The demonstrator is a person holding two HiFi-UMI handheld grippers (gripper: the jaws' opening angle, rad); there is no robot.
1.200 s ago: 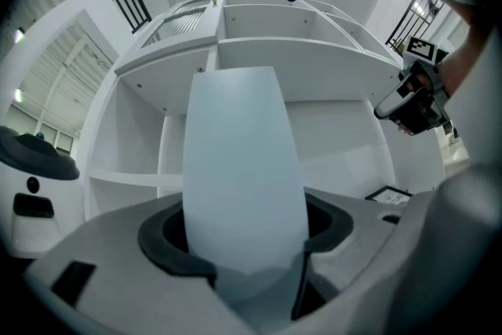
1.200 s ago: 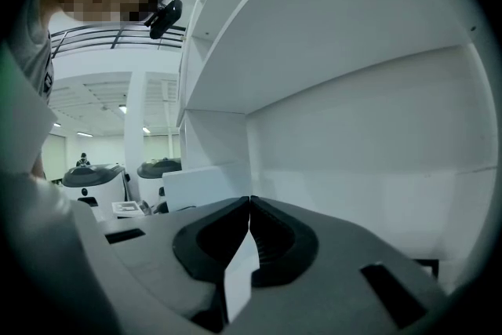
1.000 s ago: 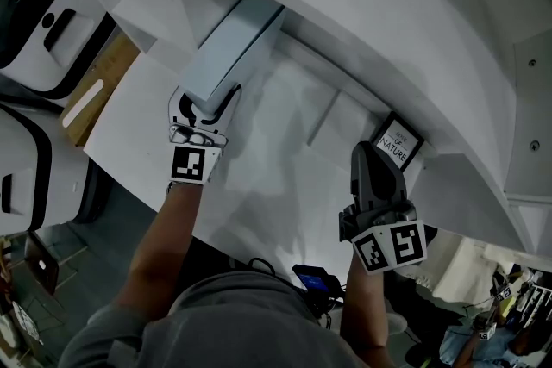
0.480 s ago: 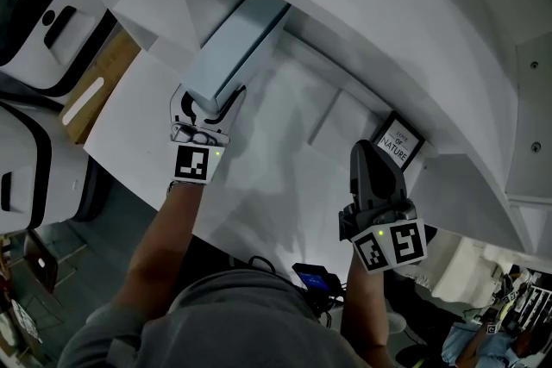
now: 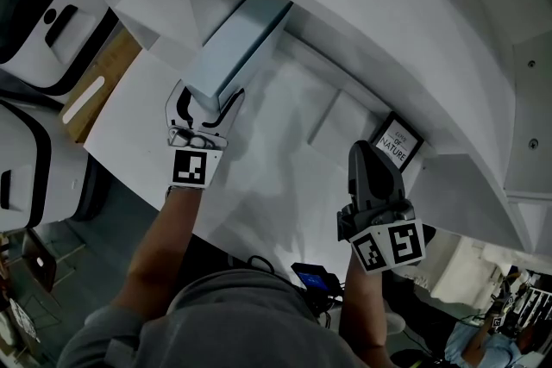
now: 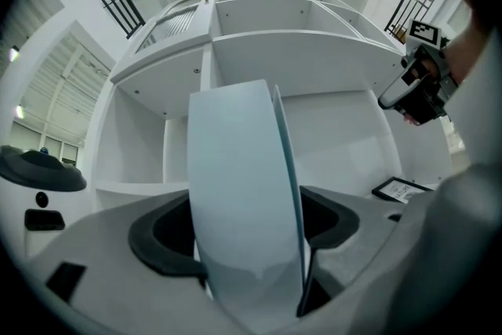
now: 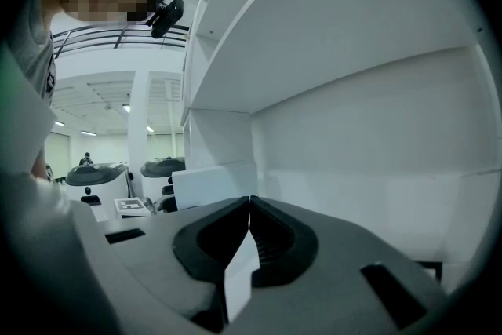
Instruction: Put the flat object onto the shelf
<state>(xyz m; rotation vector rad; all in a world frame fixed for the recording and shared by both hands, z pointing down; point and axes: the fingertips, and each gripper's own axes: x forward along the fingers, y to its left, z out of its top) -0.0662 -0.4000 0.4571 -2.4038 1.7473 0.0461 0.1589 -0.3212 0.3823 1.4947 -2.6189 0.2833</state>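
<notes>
White shelf (image 5: 285,151) bearing box (image 5: 237,43) on edge, between jaws of left gripper (image 5: 210,102), just opening wide, pads seemingly clear of it. Right gripper (image 7: 249,208) closed, empty. Best withdrawn straight back, level, without nudging box over.

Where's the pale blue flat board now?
Head view, left side: the pale blue flat board stands on edge on the shelf, between the jaws of the left gripper, which have just been opening; the framed sign sits to its right.
</notes>
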